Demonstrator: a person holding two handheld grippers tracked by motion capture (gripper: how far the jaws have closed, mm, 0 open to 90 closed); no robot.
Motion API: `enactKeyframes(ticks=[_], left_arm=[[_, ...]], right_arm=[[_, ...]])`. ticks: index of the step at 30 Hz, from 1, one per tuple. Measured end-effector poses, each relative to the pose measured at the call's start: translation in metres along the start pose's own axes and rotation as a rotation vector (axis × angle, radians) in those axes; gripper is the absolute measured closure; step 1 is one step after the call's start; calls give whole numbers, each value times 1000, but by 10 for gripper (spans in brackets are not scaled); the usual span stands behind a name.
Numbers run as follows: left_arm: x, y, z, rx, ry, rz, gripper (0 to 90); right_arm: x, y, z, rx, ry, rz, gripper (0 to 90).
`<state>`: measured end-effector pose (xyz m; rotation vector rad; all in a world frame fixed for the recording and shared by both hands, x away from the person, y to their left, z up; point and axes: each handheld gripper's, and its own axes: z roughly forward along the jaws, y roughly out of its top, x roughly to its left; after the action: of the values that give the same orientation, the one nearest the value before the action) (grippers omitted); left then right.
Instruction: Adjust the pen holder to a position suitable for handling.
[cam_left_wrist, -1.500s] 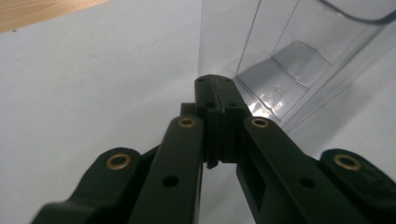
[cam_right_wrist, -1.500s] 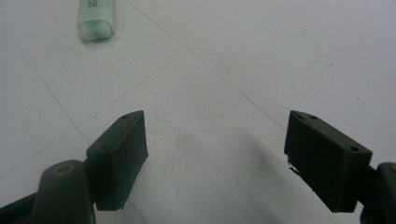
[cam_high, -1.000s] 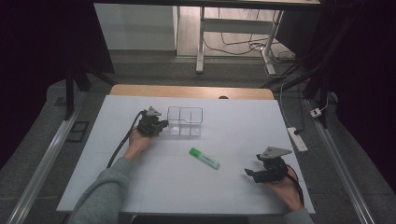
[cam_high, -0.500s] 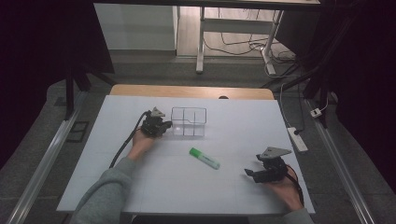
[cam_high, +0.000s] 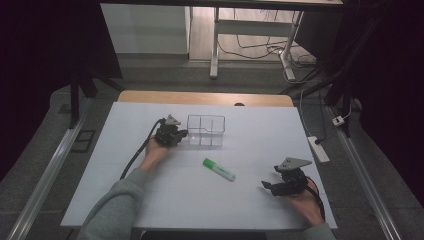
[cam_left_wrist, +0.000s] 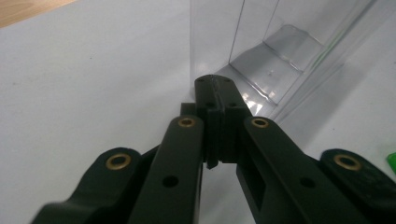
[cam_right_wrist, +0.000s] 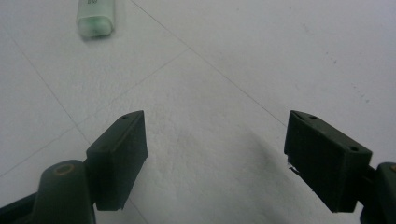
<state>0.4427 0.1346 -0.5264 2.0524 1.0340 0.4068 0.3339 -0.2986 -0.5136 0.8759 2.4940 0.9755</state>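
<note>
Highlighter (cam_high: 219, 169) lies mid-table (cam_high: 250, 210), left tongs (cam_high: 184, 134) pinched together at the clear box (cam_high: 206, 130), right tongs (cam_high: 265, 185) wide: approach squarely.

The left tool (cam_left_wrist: 215, 88) has its black jaws pressed together, tips just at the near corner of a clear plastic box (cam_left_wrist: 275, 56) standing on the white desk (cam_left_wrist: 84, 84). A green sliver (cam_left_wrist: 391, 163) shows at the view's right edge.

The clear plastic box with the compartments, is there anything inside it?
Empty, as far as shows. In the high view the clear box shows bare dividers, and the left gripper view shows bare floor. The green highlighter lies outside on the table.
</note>
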Motion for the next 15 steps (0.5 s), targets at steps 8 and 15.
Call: enactKeyframes(ticks=[8, 15], left_arm=[[-4, 4, 5, -1, -12, 9, 889], [-11, 9, 11, -1, -28, 20, 888]], right_arm=[[0, 0, 0, 4, -2, 3, 212], [0, -1, 0, 7, -2, 6, 212]])
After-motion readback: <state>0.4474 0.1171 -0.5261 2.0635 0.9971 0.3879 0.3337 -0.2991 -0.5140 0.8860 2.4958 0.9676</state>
